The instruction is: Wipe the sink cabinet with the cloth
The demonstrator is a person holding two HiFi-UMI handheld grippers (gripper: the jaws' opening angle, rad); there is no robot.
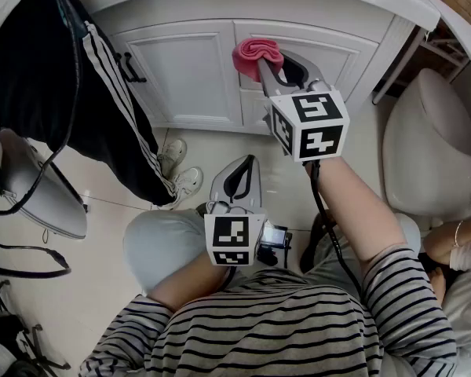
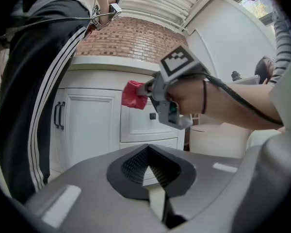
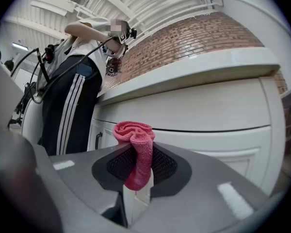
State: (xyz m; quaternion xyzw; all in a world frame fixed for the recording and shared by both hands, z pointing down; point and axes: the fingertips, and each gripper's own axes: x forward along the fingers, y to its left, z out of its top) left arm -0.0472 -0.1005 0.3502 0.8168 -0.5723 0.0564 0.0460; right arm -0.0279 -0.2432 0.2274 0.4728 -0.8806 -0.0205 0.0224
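Note:
My right gripper [image 1: 268, 63] is shut on a bunched pink cloth [image 1: 257, 53], which sticks out past the fingertips. The cloth [image 3: 135, 142] is held up at the top drawer front of the white sink cabinet [image 1: 190, 73], just under the countertop edge; I cannot tell whether it touches. The left gripper view shows the cloth [image 2: 134, 95] at the drawer's upper left corner, with the right gripper [image 2: 153, 88] behind it. My left gripper [image 1: 240, 181] hangs low over the floor in front of the cabinet, shut with nothing in it [image 2: 148, 168].
A person in black trousers with white stripes [image 1: 86, 85] stands at the cabinet's left door, shoes [image 1: 177, 171] on the floor. A white toilet [image 1: 432, 144] is at the right. The drawer has a dark knob [image 2: 153, 116], the doors dark handles [image 2: 58, 115].

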